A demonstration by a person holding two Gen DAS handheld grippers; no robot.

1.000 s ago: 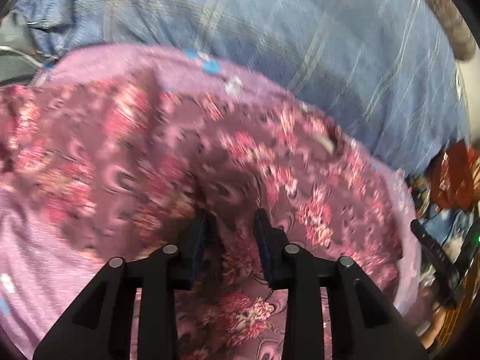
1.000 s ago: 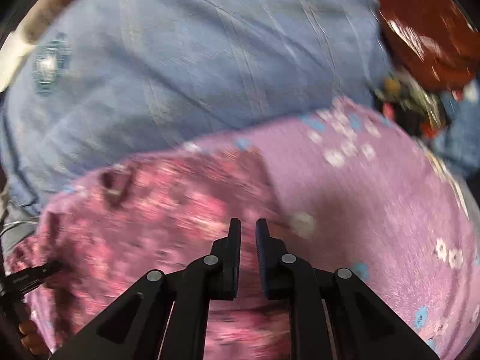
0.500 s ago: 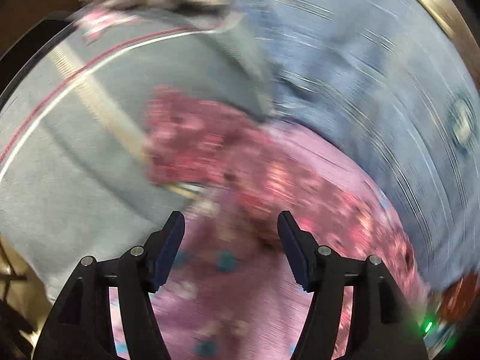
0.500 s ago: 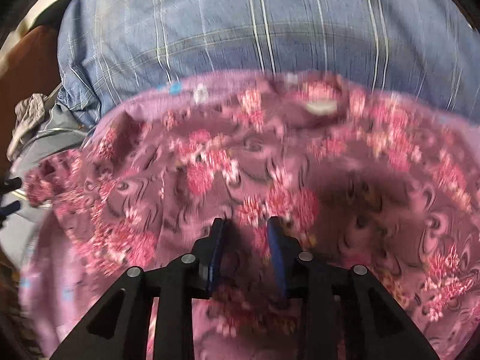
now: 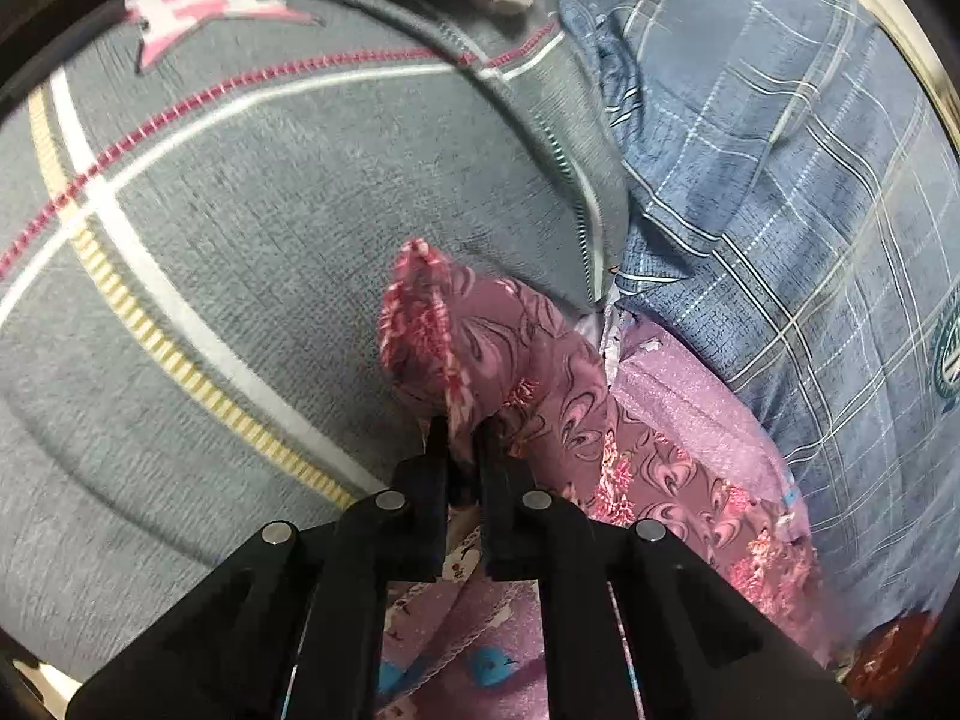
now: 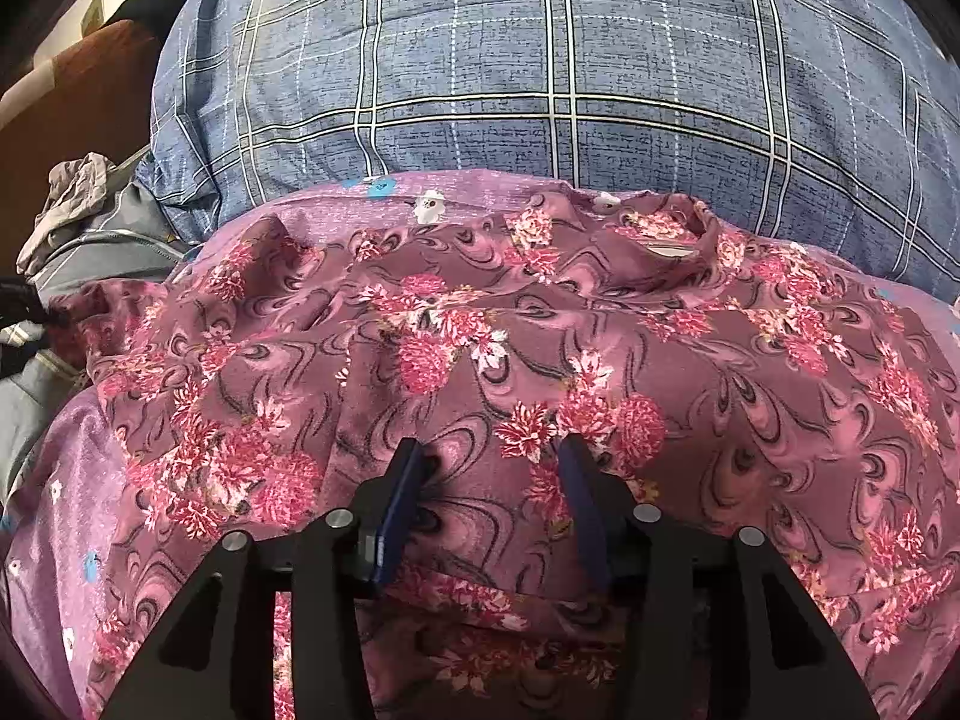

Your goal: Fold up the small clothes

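Over the lilac sheet [image 5: 690, 420], left claw [image 5: 461, 441] pinches the floral garment [image 6: 510, 360]; right claw [image 6: 489, 468] gapes above it.

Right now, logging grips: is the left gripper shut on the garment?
Shut. The left gripper pinches an edge of the floral garment between nearly closed fingers.

Soft even light, sharp centre, fisheye-bent dark corners, slight edge blur

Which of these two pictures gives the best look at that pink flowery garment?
The right wrist view: the floral garment spreads wide across the frame, wrinkled, with the open right gripper over it. The left wrist view shows only a bunched corner of it, pinched in the shut left gripper.
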